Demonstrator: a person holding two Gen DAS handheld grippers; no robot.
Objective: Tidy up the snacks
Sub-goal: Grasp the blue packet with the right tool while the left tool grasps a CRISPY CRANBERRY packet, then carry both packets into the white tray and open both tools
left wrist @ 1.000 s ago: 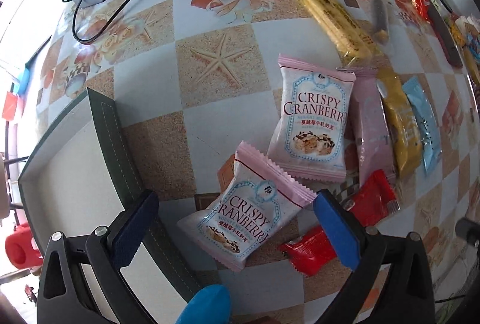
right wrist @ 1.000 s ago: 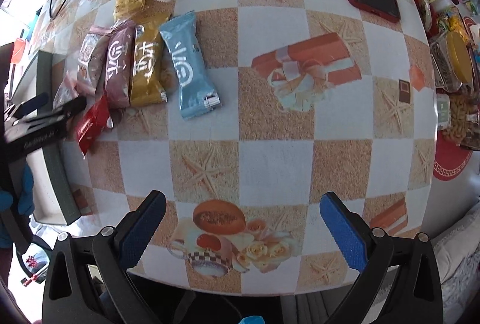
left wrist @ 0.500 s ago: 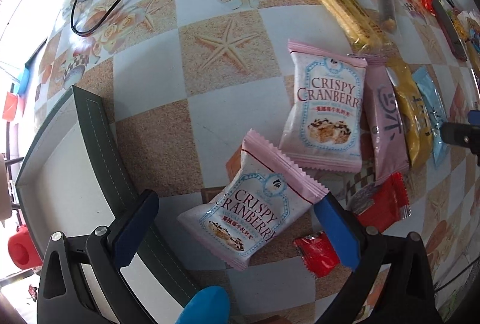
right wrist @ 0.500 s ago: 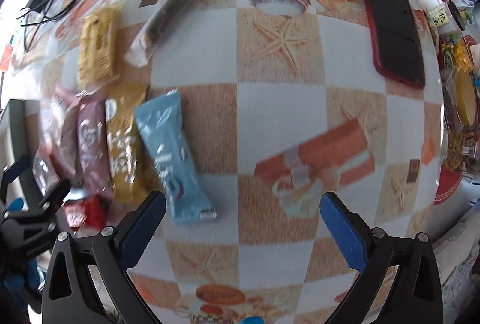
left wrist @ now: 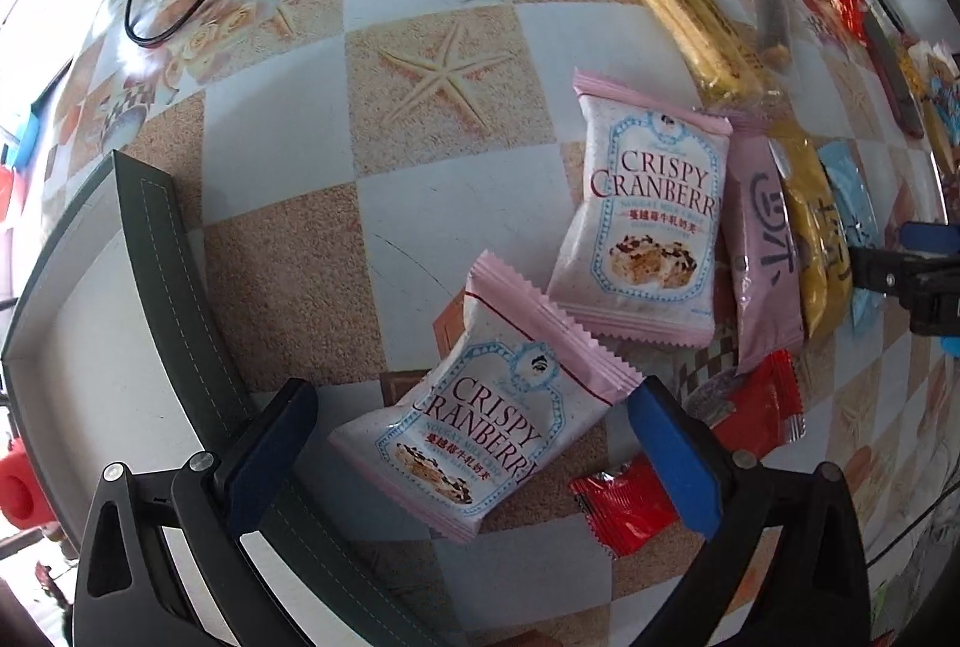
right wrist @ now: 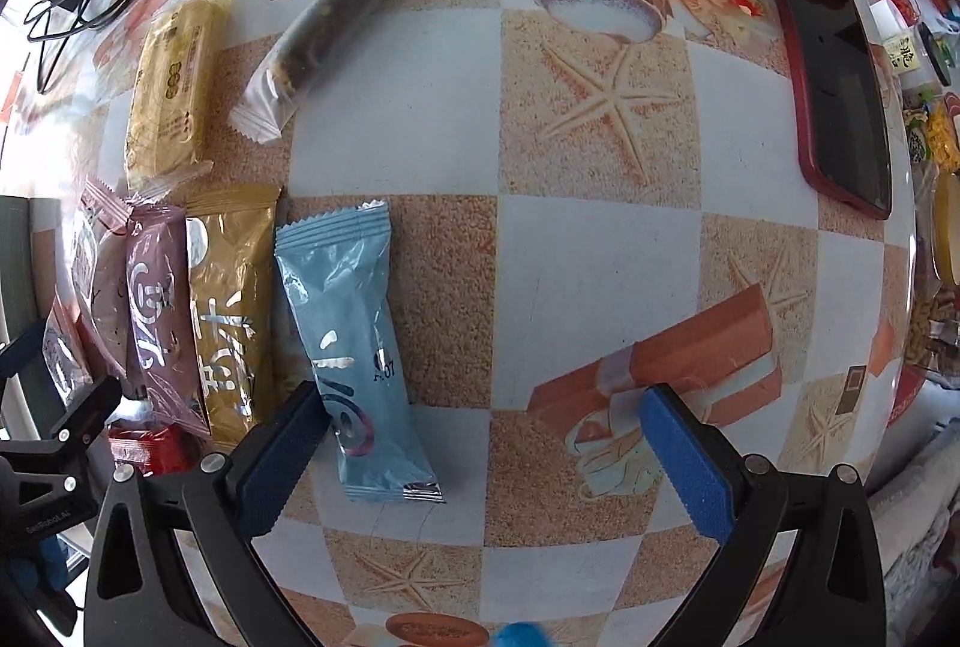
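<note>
Left wrist view: the left gripper (left wrist: 474,443) is spread wide over a cranberry packet (left wrist: 486,425) beside the tray (left wrist: 162,287); closing is needed next. The right gripper (right wrist: 480,449), also wide, is poised over a blue packet (right wrist: 354,347).

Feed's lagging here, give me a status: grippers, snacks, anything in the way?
Left gripper open around near cranberry packet. Right gripper open over blue packet. Red candy crowds left gripper's right finger.

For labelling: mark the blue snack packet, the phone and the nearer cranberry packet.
blue snack packet (right wrist: 354,347), right wrist view, wrapper middle.
phone (right wrist: 840,77), right wrist view, screen centre.
nearer cranberry packet (left wrist: 480,431), left wrist view, printed label.
</note>
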